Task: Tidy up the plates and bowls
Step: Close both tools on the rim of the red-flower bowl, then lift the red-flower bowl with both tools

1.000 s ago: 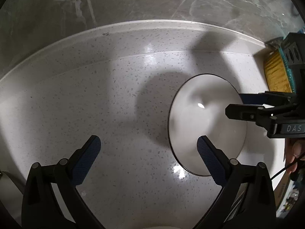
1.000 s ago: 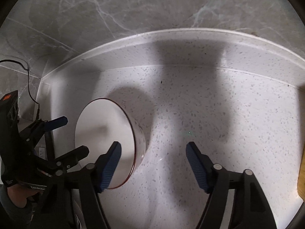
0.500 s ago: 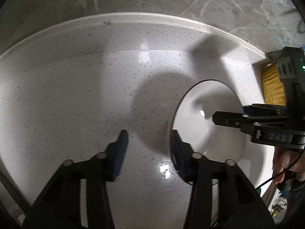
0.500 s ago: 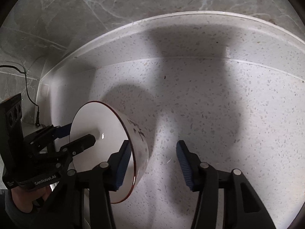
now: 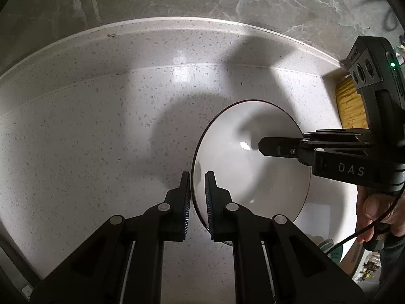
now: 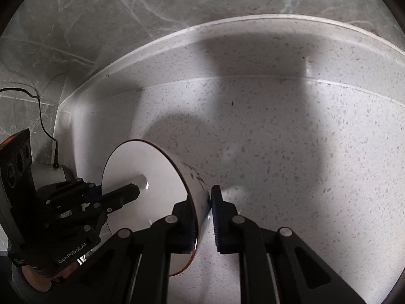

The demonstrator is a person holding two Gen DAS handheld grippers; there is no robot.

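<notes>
From our left wrist camera, the left gripper (image 5: pixel 197 192) has just closed its jaws on the near rim of a white ceramic bowl with a thin dark-red edge (image 5: pixel 253 167), which sits on the pale speckled stone countertop (image 5: pixel 101 139); a second earlier those jaws gaped wide. From our right wrist camera, the right gripper (image 6: pixel 203 209) has likewise just clamped the opposite wall of the bowl (image 6: pixel 141 177). We judge a two-handed lift can now begin.

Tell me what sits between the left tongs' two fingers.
The white bowl's rim wall, pinched between the just-closed fingers of the left tongs; left wrist view shows it.
</notes>
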